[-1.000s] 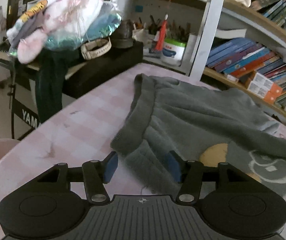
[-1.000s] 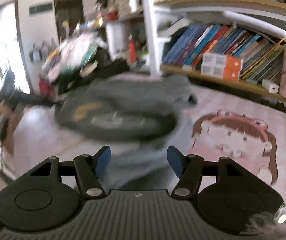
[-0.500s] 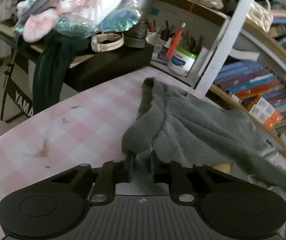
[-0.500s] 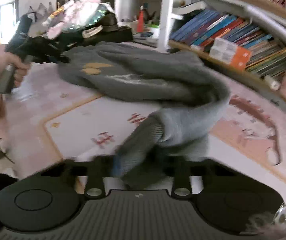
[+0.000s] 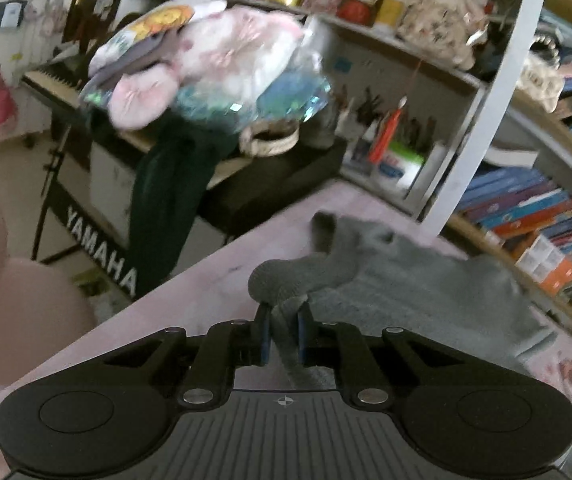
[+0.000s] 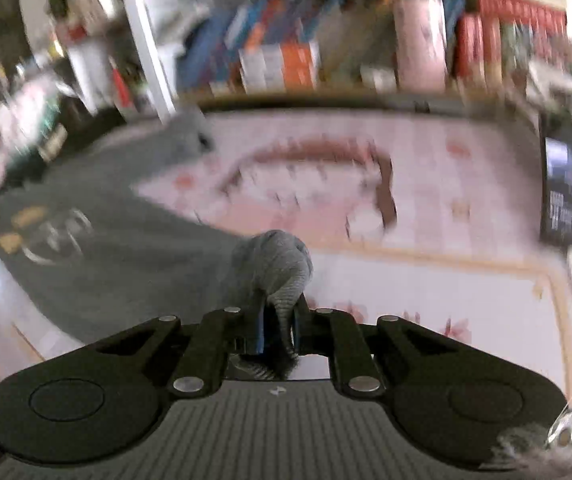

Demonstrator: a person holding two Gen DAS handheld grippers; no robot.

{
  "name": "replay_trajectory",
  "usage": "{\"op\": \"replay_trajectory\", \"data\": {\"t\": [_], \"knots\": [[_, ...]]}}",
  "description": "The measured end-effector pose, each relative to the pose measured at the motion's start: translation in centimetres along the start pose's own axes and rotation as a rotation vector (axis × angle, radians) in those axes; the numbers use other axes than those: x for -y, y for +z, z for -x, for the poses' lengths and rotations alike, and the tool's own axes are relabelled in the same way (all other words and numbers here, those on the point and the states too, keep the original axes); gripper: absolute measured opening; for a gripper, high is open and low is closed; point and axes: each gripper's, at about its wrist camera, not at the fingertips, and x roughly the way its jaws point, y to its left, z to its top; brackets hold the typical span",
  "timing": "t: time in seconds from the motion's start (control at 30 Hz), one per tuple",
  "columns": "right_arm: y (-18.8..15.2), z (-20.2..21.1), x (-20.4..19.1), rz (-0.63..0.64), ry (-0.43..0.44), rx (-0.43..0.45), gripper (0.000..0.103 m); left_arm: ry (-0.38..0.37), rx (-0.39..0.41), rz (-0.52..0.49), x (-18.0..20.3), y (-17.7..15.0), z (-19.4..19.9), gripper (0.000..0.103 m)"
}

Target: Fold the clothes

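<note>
Grey knitted sweater (image 5: 414, 280) is clamped at ribbed edges by left gripper (image 5: 284, 334) and right gripper (image 6: 277, 330), both closed.

Crowded bookshelves (image 5: 534, 216), Yamaha keyboard (image 5: 98, 236), pink table (image 6: 426, 168)

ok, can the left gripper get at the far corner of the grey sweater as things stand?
Probably not yet. The left gripper is shut on a bunched edge of the grey sweater, so it would have to let go first. Nothing lies over the far corner on the pink table.
</note>
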Motion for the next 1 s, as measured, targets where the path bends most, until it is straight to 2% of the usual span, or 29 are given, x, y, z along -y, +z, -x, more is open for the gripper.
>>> {"op": "replay_trajectory", "data": {"t": [0.07, 0.1, 0.17, 0.27, 0.33, 0.43, 0.53, 0.57, 0.63, 0.67, 0.7, 0.77, 0.8, 0.83, 0.87, 0.9, 0.97, 1.0], "knots": [[-0.1, 0.0, 0.3, -0.001, -0.012, -0.001, 0.023, 0.024, -0.021, -0.024, -0.1, -0.1, -0.2, 0.015], [-0.1, 0.1, 0.4, 0.003, -0.019, 0.002, 0.031, 0.039, -0.028, -0.043, 0.0, -0.2, -0.2, 0.018], [0.3, 0.7, 0.8, 0.026, -0.064, 0.02, 0.036, 0.066, -0.024, -0.089, 0.6, -0.2, 0.2, 0.028], [0.9, 2.1, 1.1, 0.042, -0.128, 0.076, 0.039, 0.143, 0.075, -0.175, 2.4, -0.1, 1.8, 0.041], [1.2, 2.7, 1.4, 0.04, -0.123, 0.105, 0.041, 0.158, 0.136, -0.222, 3.7, 0.1, 2.7, 0.043], [1.3, 1.7, 0.8, 0.057, -0.097, 0.076, 0.051, 0.077, 0.139, -0.252, 5.4, 0.1, 3.0, 0.043], [0.6, 0.0, 0.9, 0.028, -0.078, 0.014, 0.056, -0.033, 0.086, -0.293, 7.1, -0.9, 2.4, 0.043], [0.4, -0.6, 1.2, 0.006, -0.057, -0.008, 0.053, -0.062, 0.058, -0.308, 7.6, -1.5, 1.9, 0.043], [0.1, -0.9, 1.4, -0.017, -0.021, -0.034, 0.027, -0.092, 0.007, -0.331, 8.3, -2.3, 0.8, 0.043], [0.3, -0.5, 1.3, -0.017, -0.005, -0.029, 0.006, -0.093, -0.017, -0.339, 8.6, -2.7, 0.2, 0.043], [0.7, 0.4, 1.5, -0.038, 0.044, 0.0, 0.006, -0.089, -0.039, -0.344, 8.8, -3.0, -0.3, 0.043], [1.7, 3.7, 2.7, -0.154, 0.239, 0.122, 0.005, -0.077, -0.07, -0.348, 8.8, -3.4, -1.1, 0.043], [2.0, 5.2, 3.2, -0.194, 0.282, 0.173, 0.005, -0.075, -0.078, -0.347, 8.7, -3.6, -1.2, 0.043], [2.2, 6.3, 3.3, -0.181, 0.245, 0.195, 0.005, -0.076, -0.083, -0.344, 8.6, -3.7, -1.3, 0.043], [2.2, 6.6, 3.2, -0.138, 0.17, 0.176, 0.005, -0.076, -0.087, -0.341, 8.5, -3.8, -1.4, 0.044], [1.9, 6.0, 3.3, -0.093, 0.073, 0.114, 0.007, -0.079, -0.087, -0.337, 8.3, -3.9, -1.4, 0.045], [1.1, 4.0, 3.7, -0.032, -0.198, -0.024, 0.016, -0.08, -0.086, -0.334, 8.2, -4.0, -1.4, 0.049], [0.7, 3.5, 3.9, -0.023, -0.29, -0.06, 0.016, -0.081, -0.088, -0.336, 8.2, -4.1, -1.5, 0.049]]}}
